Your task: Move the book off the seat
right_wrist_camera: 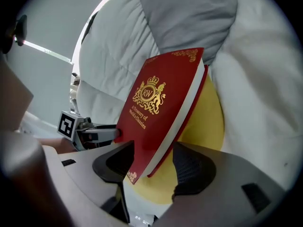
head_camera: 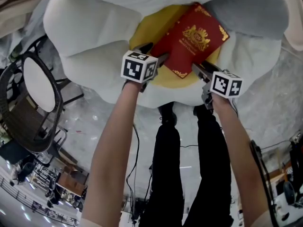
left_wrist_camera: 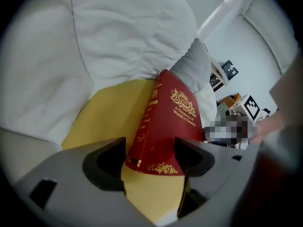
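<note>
A red hardback book with gold print lies tilted on the yellow centre cushion of a white flower-shaped seat. My left gripper is at the book's near left corner. In the left gripper view the jaws stand open astride the spine corner of the book, with a gap at the left pad. My right gripper is at the near right edge. Its jaws are open around the page-edge corner of the book, with a gap at the right pad.
A grey cushion leans against the seat's back right, behind the book. A black mesh chair stands at the left. The person's legs in black trousers stand close to the seat's front, with cables on the floor.
</note>
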`<control>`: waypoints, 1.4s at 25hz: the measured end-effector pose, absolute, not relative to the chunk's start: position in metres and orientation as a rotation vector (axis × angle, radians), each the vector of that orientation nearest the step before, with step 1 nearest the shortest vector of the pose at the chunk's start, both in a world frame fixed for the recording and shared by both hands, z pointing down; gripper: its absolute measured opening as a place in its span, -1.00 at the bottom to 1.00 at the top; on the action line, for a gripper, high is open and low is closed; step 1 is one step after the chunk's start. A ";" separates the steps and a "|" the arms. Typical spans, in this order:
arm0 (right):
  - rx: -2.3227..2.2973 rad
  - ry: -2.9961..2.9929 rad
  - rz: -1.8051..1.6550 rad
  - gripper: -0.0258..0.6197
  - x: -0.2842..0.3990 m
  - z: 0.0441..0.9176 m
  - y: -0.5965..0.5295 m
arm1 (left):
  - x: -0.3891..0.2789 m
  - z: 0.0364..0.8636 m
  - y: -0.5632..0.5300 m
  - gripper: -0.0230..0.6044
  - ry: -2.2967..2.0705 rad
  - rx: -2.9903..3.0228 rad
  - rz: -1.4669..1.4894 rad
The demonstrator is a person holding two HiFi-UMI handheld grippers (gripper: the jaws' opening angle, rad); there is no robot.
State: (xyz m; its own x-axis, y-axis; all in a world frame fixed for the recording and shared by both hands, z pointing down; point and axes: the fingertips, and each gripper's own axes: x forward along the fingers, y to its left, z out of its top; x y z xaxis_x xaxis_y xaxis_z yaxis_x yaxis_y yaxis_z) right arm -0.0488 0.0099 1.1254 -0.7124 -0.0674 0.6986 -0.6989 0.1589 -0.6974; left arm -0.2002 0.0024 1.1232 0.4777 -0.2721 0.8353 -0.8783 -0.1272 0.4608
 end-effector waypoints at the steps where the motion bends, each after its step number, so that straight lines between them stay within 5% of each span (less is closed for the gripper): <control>1: 0.728 -1.919 1.606 -0.13 -0.052 1.128 0.010 | -0.200 1.124 0.003 0.07 -0.988 1.659 0.691; 16: 0.756 -1.885 1.575 -0.17 -0.050 1.100 0.010 | -0.183 1.085 0.022 -0.02 -1.035 1.638 0.598; 35: 0.705 -2.030 1.393 -0.17 -0.053 0.862 0.017 | -0.181 0.847 0.053 -0.04 -1.125 1.678 0.501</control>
State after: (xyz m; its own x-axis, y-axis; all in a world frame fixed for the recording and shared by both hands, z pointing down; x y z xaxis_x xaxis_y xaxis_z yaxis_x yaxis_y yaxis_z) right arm -0.0530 0.0170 0.8616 -0.6968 -0.1019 0.7100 -0.6992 0.3175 -0.6406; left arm -0.1809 0.0529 0.8471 0.4791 -0.4386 0.7603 -0.8586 -0.0541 0.5098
